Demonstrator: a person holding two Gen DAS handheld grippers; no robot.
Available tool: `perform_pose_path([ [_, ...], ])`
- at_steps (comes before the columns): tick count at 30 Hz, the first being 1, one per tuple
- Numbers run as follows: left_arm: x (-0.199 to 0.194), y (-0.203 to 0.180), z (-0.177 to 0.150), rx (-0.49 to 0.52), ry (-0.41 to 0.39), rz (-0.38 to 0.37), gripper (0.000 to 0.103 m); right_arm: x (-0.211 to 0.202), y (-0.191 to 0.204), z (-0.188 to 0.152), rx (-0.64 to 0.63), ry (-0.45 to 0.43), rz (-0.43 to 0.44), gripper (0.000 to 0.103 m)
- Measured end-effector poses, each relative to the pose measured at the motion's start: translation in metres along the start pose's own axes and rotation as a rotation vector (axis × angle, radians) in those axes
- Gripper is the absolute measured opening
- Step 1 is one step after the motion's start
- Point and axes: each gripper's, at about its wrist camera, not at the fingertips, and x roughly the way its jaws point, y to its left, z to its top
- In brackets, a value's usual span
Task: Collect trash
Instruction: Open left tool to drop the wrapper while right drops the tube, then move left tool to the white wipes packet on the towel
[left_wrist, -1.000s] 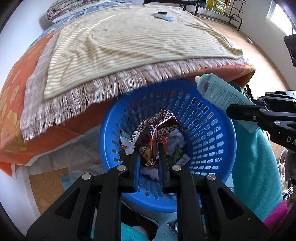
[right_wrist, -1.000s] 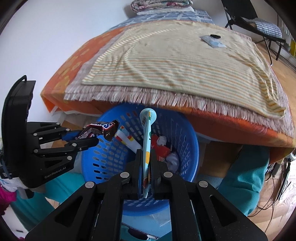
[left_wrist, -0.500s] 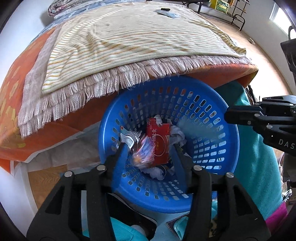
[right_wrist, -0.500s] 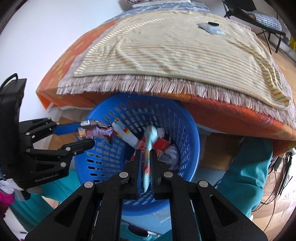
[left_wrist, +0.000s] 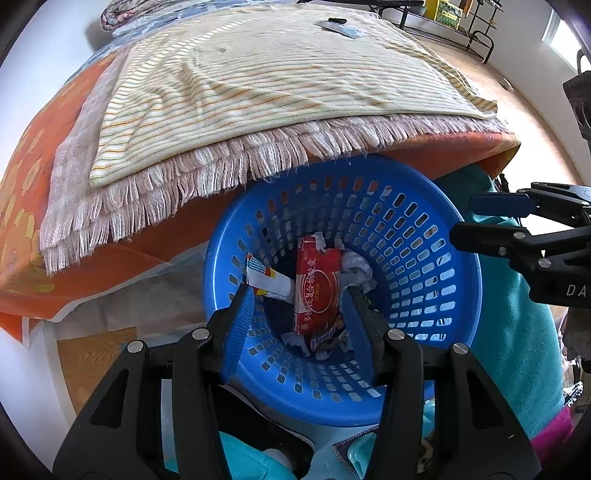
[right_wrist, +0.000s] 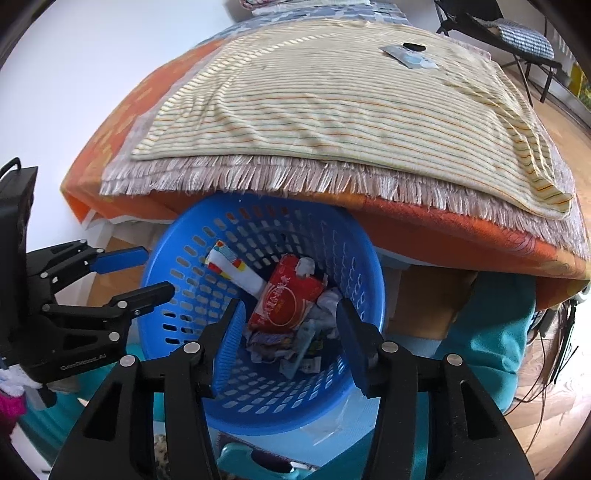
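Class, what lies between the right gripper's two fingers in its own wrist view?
Nothing held: the right gripper is opening over the blue basket; the dropped trash shows below.

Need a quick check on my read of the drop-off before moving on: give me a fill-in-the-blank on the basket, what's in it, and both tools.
1. The trash lies in a basket whose colour is ____.
2. The biggest packet in it is ____ in colour.
3. The left tool has ____ between its pads.
4. The right tool, jaws opening, hangs above the ____.

Missing words: blue; red; nothing; basket
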Motion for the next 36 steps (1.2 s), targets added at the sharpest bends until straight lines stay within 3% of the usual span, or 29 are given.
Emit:
perform_pose_path([
  [3,-0.002,0.002,0.001,-0.008,-0.006,0.002,0.052,-0.002,0.000,0.003,-0.001,-0.002,-0.024,0.058],
  [6,-0.005,0.004,0.002,-0.019,-0.017,0.001,0.060,-0.007,0.001,0.006,-0.007,-0.015,-0.040,0.062],
  [15,-0.016,0.006,0.012,-0.032,-0.047,-0.002,0.060,-0.022,0.001,0.025,-0.036,-0.043,-0.110,0.068],
  [27,-0.025,0.011,0.037,-0.063,-0.068,-0.018,0.060,-0.039,-0.016,0.043,-0.048,-0.117,-0.135,0.068],
  [36,-0.029,-0.001,0.082,-0.030,-0.103,-0.020,0.060,-0.054,-0.053,0.057,-0.016,-0.194,-0.082,0.068],
])
